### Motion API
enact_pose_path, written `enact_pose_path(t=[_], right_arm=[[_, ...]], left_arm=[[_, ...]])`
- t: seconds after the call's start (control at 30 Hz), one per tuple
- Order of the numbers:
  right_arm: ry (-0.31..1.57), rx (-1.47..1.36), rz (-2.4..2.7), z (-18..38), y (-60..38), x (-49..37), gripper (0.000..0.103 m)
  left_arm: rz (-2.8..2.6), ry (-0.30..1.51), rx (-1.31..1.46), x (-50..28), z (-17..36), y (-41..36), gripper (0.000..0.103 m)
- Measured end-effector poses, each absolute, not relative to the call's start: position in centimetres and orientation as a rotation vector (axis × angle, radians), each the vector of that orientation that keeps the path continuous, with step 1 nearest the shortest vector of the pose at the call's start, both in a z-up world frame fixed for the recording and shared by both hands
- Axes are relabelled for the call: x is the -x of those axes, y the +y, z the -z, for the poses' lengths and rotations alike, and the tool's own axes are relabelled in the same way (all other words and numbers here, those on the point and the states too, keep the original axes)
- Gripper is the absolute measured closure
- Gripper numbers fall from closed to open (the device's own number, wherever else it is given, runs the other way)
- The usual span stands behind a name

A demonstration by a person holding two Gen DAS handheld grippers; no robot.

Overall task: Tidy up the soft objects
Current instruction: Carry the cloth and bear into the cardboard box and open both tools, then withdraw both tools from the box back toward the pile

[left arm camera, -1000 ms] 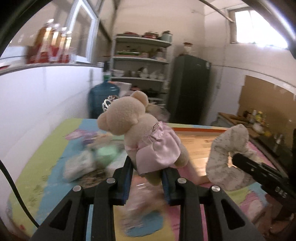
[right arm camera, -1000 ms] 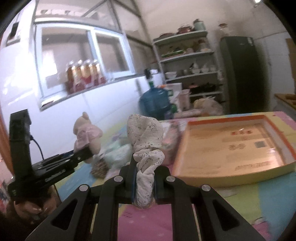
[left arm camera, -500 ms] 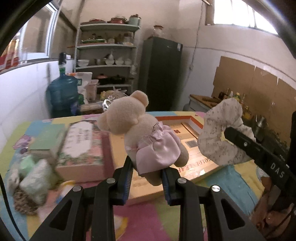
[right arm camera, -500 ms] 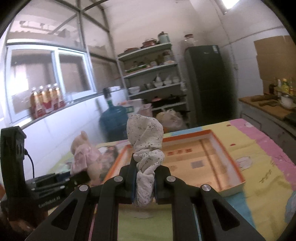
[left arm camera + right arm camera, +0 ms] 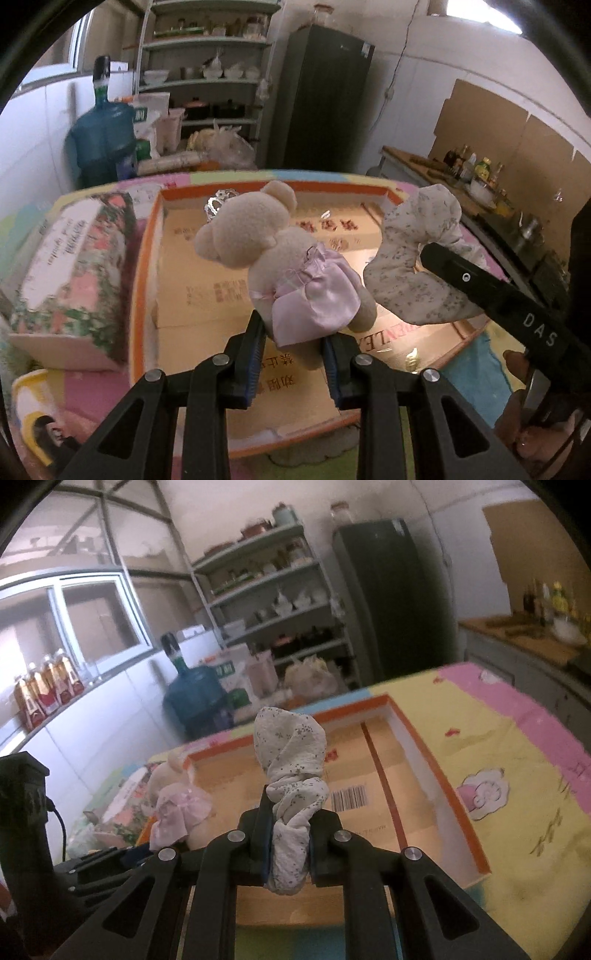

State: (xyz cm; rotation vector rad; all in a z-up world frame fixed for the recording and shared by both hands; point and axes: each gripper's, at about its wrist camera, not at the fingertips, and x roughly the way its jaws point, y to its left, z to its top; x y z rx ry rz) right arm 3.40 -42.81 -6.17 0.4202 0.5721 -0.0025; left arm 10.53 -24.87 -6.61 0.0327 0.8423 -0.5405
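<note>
A beige teddy bear (image 5: 258,236) in a pink dress sits between the pads of my left gripper (image 5: 293,350), which is shut on its lower body. It hangs over a shallow orange-rimmed cardboard box (image 5: 144,258). My right gripper (image 5: 290,845) pinches a twisted white speckled cloth (image 5: 291,768) over the same box (image 5: 436,771); its jaws are opening slightly with the cloth still pressed between them. In the left wrist view the cloth (image 5: 417,258) hangs just right of the bear. In the right wrist view the bear (image 5: 173,801) is at the left.
A floral tissue box (image 5: 74,266) lies left of the cardboard box on a colourful mat (image 5: 517,746). Beyond stand a blue water bottle (image 5: 101,144), shelves (image 5: 207,74), a dark fridge (image 5: 317,103) and a counter with bottles (image 5: 472,173).
Both grippers have swung right and lower, from over the mat's left side to over the cardboard box. Bear and cloth stay gripped and side by side.
</note>
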Motion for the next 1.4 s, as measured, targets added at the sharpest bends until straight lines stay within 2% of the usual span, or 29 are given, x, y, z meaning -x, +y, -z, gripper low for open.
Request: enact_pose_path(t=[0.13, 0.23, 0.33, 0.37, 0.4, 0.63, 0.8, 0.9, 1.07, 1.2, 1.4], right_arm=[[0.618, -0.435, 0.005, 7.1, -43.1, -4.5, 0.086], [0.64, -0.43, 0.019, 7.6, -43.1, -5.0, 0.08], [0.642, -0.423, 0.042, 7.6, -43.1, -5.1, 0.057], [0.635, -0.419, 0.051, 7.5, -43.1, -5.0, 0.044], [0.626, -0.416, 0.059, 7.5, -43.1, -4.7, 0.039], [0.531, -0.398, 0.103, 5.7, -42.9, -2.5, 0.038], [0.432, -0.402, 0.117, 3.6, -41.7, 0.4, 0.037], [0.376, -0.402, 0.113, 2.6, -40.4, 2.1, 0.035], [0.343, -0.402, 0.064, 1.5, -37.0, 3.5, 0.033], [0.354, -0.373, 0.012, 1.0, -33.3, 3.8, 0.027], [0.356, -0.332, -0.053, 0.4, -27.9, 5.1, 0.026]], left_arm=[[0.528, 0.888, -0.023, -11.4, 8.0, -25.2, 0.072], [0.507, 0.876, -0.024, -11.4, 7.8, -25.4, 0.067], [0.519, 0.876, -0.002, -11.5, 7.8, -25.2, 0.056], [0.523, 0.877, 0.001, -11.4, 7.8, -25.1, 0.048], [0.532, 0.878, 0.001, -11.3, 7.7, -25.1, 0.047], [0.547, 0.753, -0.016, -9.1, 5.3, -24.0, 0.026], [0.52, 0.652, 0.029, -7.6, 3.1, -21.7, 0.025], [0.502, 0.617, 0.064, -6.9, 1.9, -19.8, 0.018], [0.403, 0.522, -0.017, -4.8, 0.4, -16.7, 0.017], [0.368, 0.557, -0.04, -4.2, 0.2, -13.4, 0.017], [0.306, 0.552, 0.03, -2.5, 0.6, -7.0, 0.017]])
